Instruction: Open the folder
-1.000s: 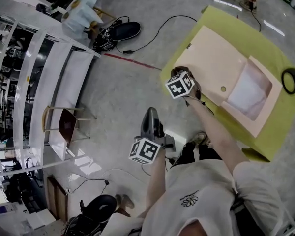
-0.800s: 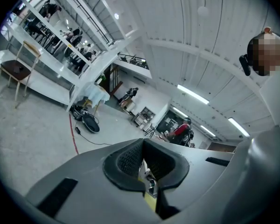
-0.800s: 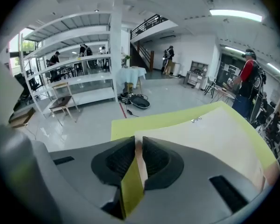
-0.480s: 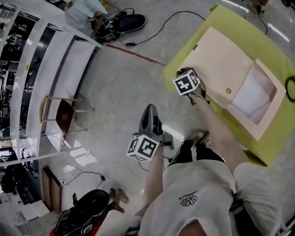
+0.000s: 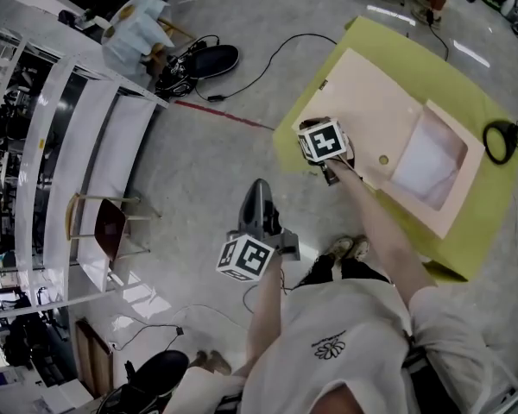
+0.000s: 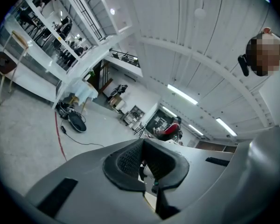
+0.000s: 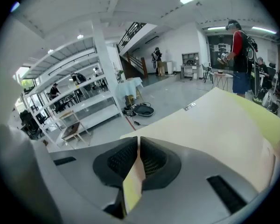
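Yellow table [image 5: 470, 231] bears the folder [image 5: 371, 102], corner hidden inside clamped right gripper [image 7: 137, 158]; left gripper [image 6: 143, 164] closed, empty

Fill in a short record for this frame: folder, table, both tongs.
folder: beige, lying flat
table: yellow-green top, under the folder
right tongs: shut on the folder's edge, a thin sheet between the pads
left tongs: shut, empty, held over the floor, away from the table

Pale short-sleeved T-shirt [image 5: 371, 313], small dark chest print [image 5: 331, 349], dark trousers [image 5: 338, 271]
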`<action>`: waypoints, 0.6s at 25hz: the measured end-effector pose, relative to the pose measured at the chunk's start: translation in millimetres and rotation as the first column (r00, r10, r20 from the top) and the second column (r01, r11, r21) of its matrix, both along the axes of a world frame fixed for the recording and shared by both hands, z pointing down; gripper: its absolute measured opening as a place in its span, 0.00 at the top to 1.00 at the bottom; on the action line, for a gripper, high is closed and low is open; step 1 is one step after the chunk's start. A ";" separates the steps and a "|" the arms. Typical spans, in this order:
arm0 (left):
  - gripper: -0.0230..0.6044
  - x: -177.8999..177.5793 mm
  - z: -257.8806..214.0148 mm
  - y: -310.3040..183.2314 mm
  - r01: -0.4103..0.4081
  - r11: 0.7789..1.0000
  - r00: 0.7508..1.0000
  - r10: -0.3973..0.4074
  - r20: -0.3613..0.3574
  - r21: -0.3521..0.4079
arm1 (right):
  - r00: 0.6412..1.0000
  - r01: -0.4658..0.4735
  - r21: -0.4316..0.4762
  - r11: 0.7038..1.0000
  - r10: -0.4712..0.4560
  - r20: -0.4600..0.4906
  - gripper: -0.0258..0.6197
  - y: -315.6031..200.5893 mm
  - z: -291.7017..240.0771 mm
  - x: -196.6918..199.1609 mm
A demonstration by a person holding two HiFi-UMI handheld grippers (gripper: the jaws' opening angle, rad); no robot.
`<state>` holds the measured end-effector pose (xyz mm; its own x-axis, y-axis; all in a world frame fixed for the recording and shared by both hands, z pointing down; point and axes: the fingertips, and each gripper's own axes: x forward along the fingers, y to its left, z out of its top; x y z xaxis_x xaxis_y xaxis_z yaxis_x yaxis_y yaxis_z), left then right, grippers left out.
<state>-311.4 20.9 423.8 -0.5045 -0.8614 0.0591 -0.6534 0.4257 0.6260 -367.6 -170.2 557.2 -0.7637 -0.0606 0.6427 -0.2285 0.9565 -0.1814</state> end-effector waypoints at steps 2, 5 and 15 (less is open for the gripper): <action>0.94 -3.7 -10.5 -7.0 -0.025 0.999 1.000 0.025 0.019 0.021 | 0.998 -0.027 0.004 1.000 0.027 0.061 0.92 -6.9 -28.8 4.4; 0.94 -5.0 -32.0 -21.6 -0.079 0.995 0.995 0.076 0.057 0.055 | 0.988 -0.062 0.075 0.995 0.051 0.144 0.92 -18.3 -77.3 17.5; 0.94 68.7 -94.1 -113.1 -0.357 0.931 0.899 0.319 0.300 0.080 | 0.921 -0.235 0.366 0.900 0.086 0.379 0.93 -59.1 -207.7 139.1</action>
<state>-242.7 -92.2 329.7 -0.1607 -0.9733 -0.1639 -0.8980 0.0752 0.4335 -228.5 -229.4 349.5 -0.8883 -0.3948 0.2347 -0.3793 0.9187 0.1098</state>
